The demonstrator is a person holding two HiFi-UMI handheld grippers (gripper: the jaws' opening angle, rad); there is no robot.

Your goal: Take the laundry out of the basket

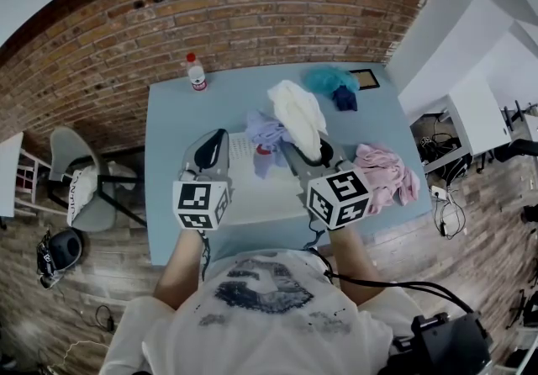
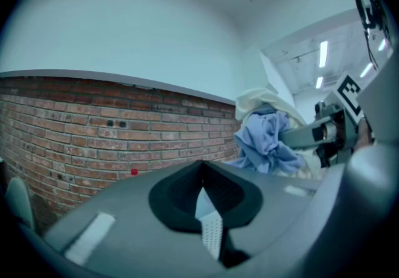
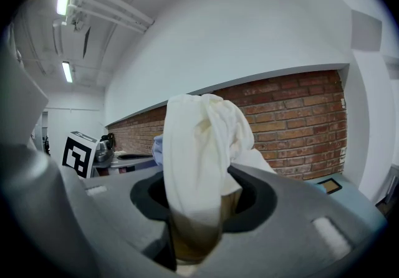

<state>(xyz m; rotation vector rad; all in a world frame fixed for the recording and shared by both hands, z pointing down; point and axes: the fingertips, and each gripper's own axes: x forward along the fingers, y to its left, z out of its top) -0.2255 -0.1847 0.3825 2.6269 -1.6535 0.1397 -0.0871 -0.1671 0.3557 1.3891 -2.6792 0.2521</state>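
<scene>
- head view: a white basket (image 1: 252, 197) sits in the middle of the worktop (image 1: 168, 129). the left gripper (image 1: 217, 145) is at its left rim and the right gripper (image 1: 318, 156) at its right side. a white cloth (image 1: 296, 113) is caught in the right gripper and held up over the basket. a lilac cloth (image 1: 265, 136) sits in the basket just beside it. a pink cloth (image 1: 387, 176) and a teal cloth (image 1: 330, 79) lie out on the worktop.
- left gripper view: the jaws are together on a thin strip of white mesh, which looks to be the basket's rim. this gripper seems to be steadying the basket.
- right gripper view: the jaws are clamped on the white cloth, which bunches up out of them.
- step in hand, as i judge it: lifting the white cloth out. the next move calls for carrying it clear of the rim to a bare patch of worktop while the left gripper pins the basket. the lilac cloth touches it and may drag along.
</scene>
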